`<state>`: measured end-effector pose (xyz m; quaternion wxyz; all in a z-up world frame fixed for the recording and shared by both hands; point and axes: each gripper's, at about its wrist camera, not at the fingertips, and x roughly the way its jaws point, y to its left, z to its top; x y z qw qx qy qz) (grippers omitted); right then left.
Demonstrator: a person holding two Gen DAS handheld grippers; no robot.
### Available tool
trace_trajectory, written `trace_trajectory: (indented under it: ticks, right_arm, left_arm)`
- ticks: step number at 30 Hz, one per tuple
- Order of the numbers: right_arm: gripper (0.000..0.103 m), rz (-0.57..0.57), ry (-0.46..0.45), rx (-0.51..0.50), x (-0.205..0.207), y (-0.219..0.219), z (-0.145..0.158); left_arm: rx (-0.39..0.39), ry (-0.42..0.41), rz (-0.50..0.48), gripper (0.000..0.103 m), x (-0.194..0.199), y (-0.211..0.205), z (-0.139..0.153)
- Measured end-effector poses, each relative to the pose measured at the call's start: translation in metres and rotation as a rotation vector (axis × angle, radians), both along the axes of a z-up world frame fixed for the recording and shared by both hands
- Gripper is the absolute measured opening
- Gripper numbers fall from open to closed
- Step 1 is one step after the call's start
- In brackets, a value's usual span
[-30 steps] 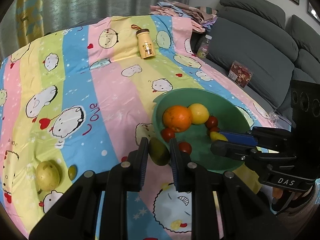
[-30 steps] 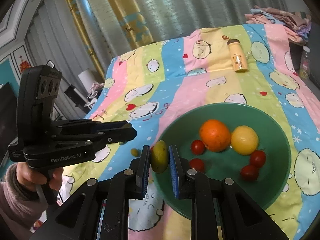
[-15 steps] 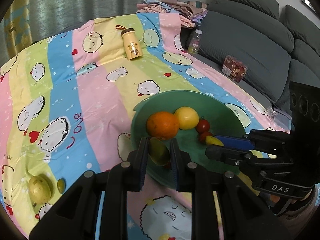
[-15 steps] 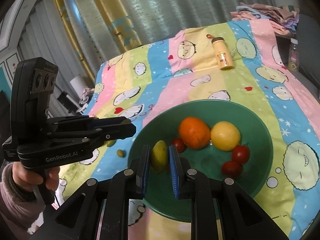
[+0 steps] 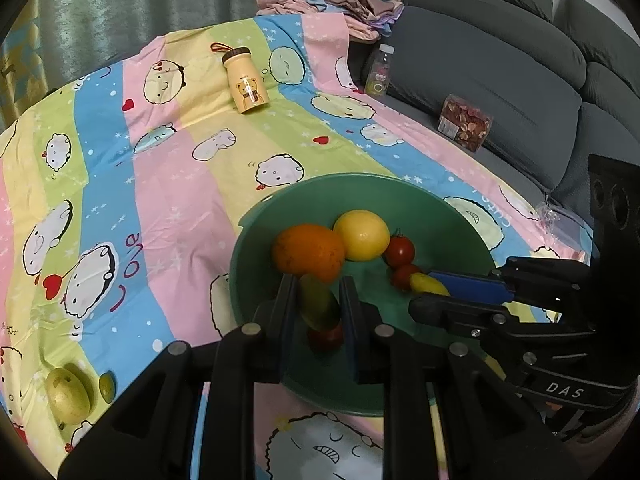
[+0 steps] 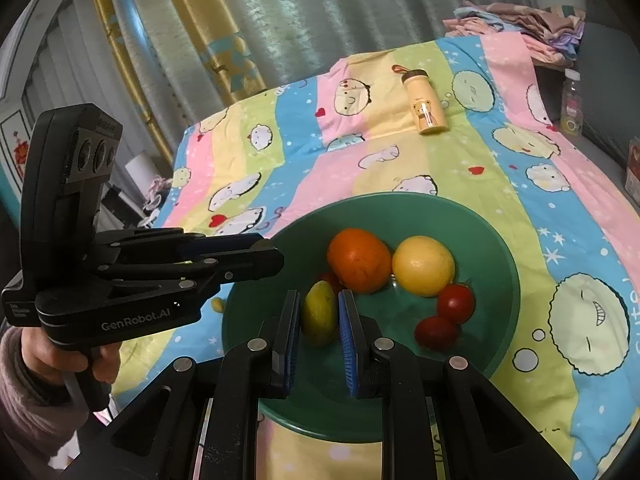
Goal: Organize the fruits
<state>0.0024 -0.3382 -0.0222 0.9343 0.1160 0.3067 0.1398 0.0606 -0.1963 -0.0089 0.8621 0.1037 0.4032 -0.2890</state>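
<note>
A green bowl (image 5: 440,216) on the striped bedsheet holds an orange (image 5: 308,252), a yellow citrus (image 5: 362,234) and several red tomatoes (image 5: 400,250). My left gripper (image 5: 318,290) is shut on a green oblong fruit (image 5: 318,308), held over the bowl's near side just in front of the orange. My right gripper (image 6: 319,300) is shut on a yellow-green fruit (image 6: 319,314) above the bowl (image 6: 496,256), beside the orange (image 6: 358,260). In the right wrist view the left gripper (image 6: 272,256) reaches in from the left in a person's hand (image 6: 60,356). The right gripper (image 5: 424,290) enters the left wrist view from the right.
A pear (image 5: 66,396) and a small green fruit (image 5: 107,386) lie on the sheet at the near left. A yellow bottle (image 5: 245,86) lies at the far side. A grey sofa (image 5: 500,60) with a snack box (image 5: 464,128) and a plastic bottle (image 5: 380,74) borders the right.
Both grippers have carried their fruits from the bowl's near-left rim to above its inside, close to the orange. Both stay shut on their fruits.
</note>
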Motion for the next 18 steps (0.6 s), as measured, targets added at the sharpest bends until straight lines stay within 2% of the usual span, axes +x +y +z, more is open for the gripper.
trace_trajectory:
  ticks: [18]
  right_arm:
    - [0.021, -0.025, 0.026, -0.027, 0.002, -0.003, -0.005]
  left_arm:
    - [0.054, 0.003, -0.017, 0.021, 0.005, -0.015, -0.012]
